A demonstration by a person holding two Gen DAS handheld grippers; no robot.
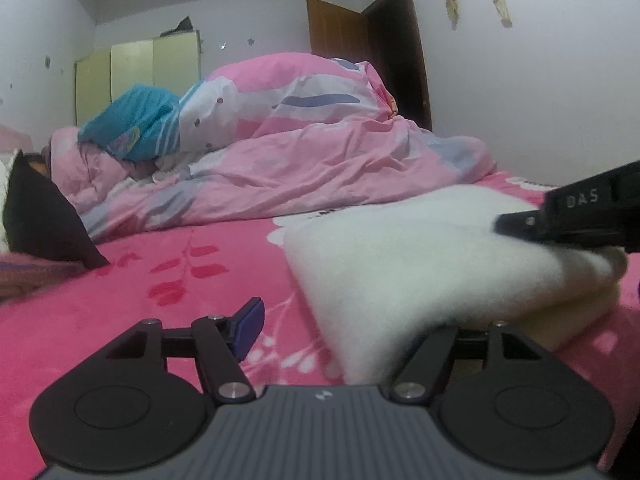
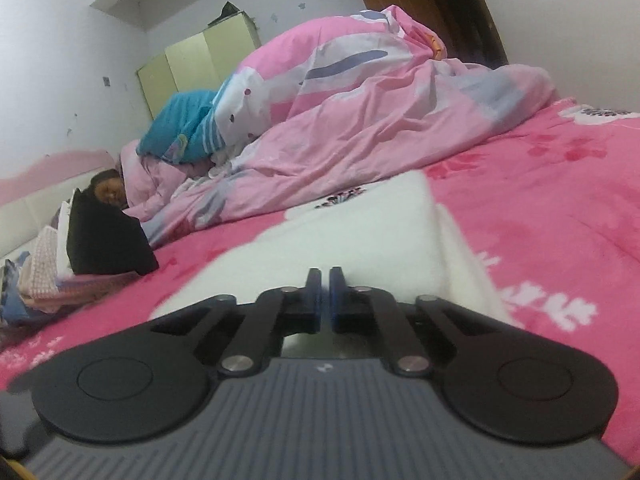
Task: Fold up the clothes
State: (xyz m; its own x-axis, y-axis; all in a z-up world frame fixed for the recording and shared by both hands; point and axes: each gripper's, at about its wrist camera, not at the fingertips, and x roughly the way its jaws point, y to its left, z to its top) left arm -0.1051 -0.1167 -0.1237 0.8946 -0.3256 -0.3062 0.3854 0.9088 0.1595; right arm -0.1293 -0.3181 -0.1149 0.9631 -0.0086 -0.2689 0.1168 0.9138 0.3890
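Note:
A white fluffy garment (image 1: pixel 420 248) lies folded on the pink flowered bedspread (image 1: pixel 160 280). My left gripper (image 1: pixel 356 320) rests low on the bed at the garment's near edge and is open. Its left blue pad (image 1: pixel 250 322) stands clear of the cloth, while the right finger is hidden under the white fabric. My right gripper (image 2: pixel 325 280) hovers over the same white garment (image 2: pixel 360 232); its blue pads meet and nothing shows between them. In the left wrist view the right gripper (image 1: pixel 504 226) reaches in from the right, just above the garment.
A crumpled pink duvet (image 1: pixel 320 140) with a teal cloth (image 1: pixel 132 124) fills the far side of the bed. A black garment (image 2: pixel 104 240) tops a pile of folded clothes (image 2: pixel 40 276) at the left. A person's head (image 2: pixel 108 190) shows by the duvet. Wardrobe (image 1: pixel 136 76) and door (image 1: pixel 340 28) stand behind.

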